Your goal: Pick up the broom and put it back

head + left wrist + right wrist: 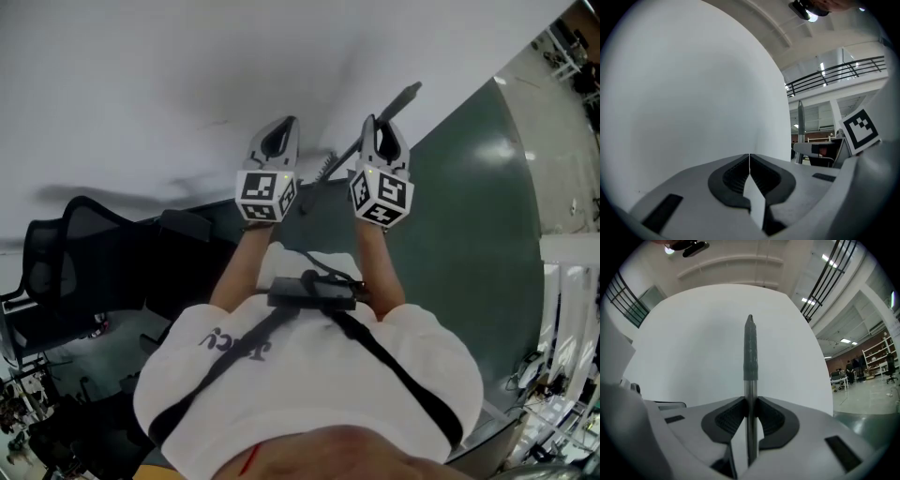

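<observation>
**Left claw** [749, 161]: jaws pressed together, nothing between them. It faces a white wall [693, 84]. In the head view it is raised in front of the person's chest, just left of the right claw and apart from it.

**Right claw** [750, 401]: narrow, with both pads clamped on the broom's shaft. Its marker cube shows at the right edge of the left gripper view.

**Broom** [750, 352]: held in the right claw alone.
- Bare metal shaft, with a dark grey grip on the upper end.
- In the right gripper view it stands upright between the pads, grip end well above them, against the wall.
- In the head view the grip end [401, 98] slants up and right past the claw's tips, and a dark length runs down between the two claws.
- The brush end cannot be made out.

**Floor** [469, 216]: dark green and glossy, meeting the wall along a diagonal line to the right of the claws.

**Chair** [84, 253]: black mesh back, at the lower left of the head view, beside the wall.

**Person**: white shirt [309, 375] with a black strap [394, 375] across it.

**Background**: a dark railing [834, 75] shows high up in the left gripper view. Shelves [876, 352] stand far off in the right gripper view.
</observation>
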`<state>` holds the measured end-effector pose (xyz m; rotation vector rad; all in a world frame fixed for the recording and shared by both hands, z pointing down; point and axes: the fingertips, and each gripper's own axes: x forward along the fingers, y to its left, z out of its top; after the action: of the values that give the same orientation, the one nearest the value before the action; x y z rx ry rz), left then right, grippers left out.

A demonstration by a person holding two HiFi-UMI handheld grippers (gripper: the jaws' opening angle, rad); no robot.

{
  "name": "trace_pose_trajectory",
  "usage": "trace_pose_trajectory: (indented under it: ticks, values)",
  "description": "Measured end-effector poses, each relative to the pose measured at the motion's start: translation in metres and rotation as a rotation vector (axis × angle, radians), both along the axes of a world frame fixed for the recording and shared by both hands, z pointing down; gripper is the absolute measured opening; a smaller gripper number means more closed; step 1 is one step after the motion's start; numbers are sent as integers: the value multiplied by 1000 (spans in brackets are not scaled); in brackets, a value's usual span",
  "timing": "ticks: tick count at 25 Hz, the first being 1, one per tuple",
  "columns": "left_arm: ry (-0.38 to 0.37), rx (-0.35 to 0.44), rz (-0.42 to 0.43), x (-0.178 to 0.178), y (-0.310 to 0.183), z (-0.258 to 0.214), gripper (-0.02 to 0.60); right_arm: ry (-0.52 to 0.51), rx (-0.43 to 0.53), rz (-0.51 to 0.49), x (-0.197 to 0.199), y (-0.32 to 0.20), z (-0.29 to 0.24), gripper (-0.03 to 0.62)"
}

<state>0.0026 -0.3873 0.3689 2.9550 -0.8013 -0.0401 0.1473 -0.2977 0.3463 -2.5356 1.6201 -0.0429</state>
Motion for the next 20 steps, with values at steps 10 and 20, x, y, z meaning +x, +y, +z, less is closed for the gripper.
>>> trace_pose_trajectory:
  ticks: [10,20]
  values:
    - [26,39,11,-20,-11,-37,11,76,61,19,-33,-4,-41,94]
    - [37,15,100,-24,-9,-36,11,84,33,135,-31,16,-42,94]
